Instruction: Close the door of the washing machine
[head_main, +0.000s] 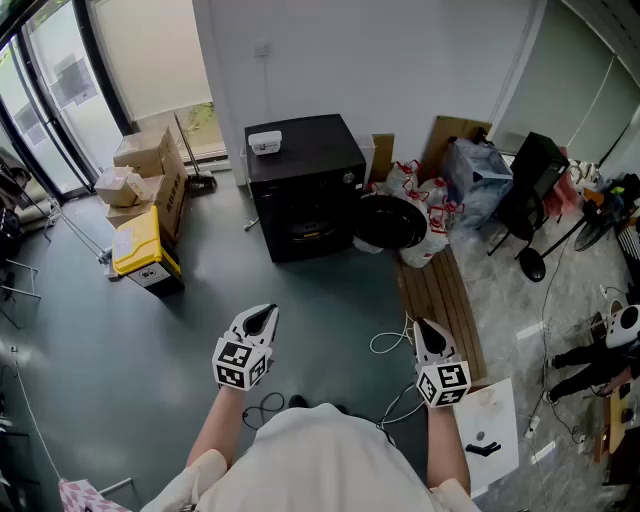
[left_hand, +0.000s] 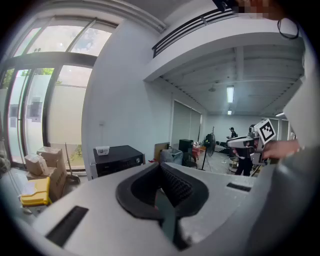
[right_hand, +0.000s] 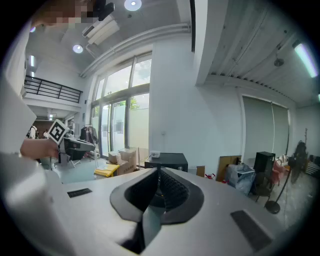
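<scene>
Washing machine (head_main: 305, 185), black: its door (head_main: 390, 222) is hanging open beside it. Left gripper (head_main: 262, 318), right gripper (head_main: 425, 328) — both are hovering well apart from it, jaws together, empty.

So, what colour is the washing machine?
The washing machine is black, and its open door too; the head view shows it best.

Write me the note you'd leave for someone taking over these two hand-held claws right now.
Left gripper: jaws together, empty, held out in front of the person.
Right gripper: jaws together, empty, held out alongside.
Washing machine: black, by the far wall, across open floor from both grippers. Its round door hangs open on the picture's right side.
Done: nothing yet; neither gripper is near the door.
Left: walk up, then probably push the door shut with one gripper.
</scene>
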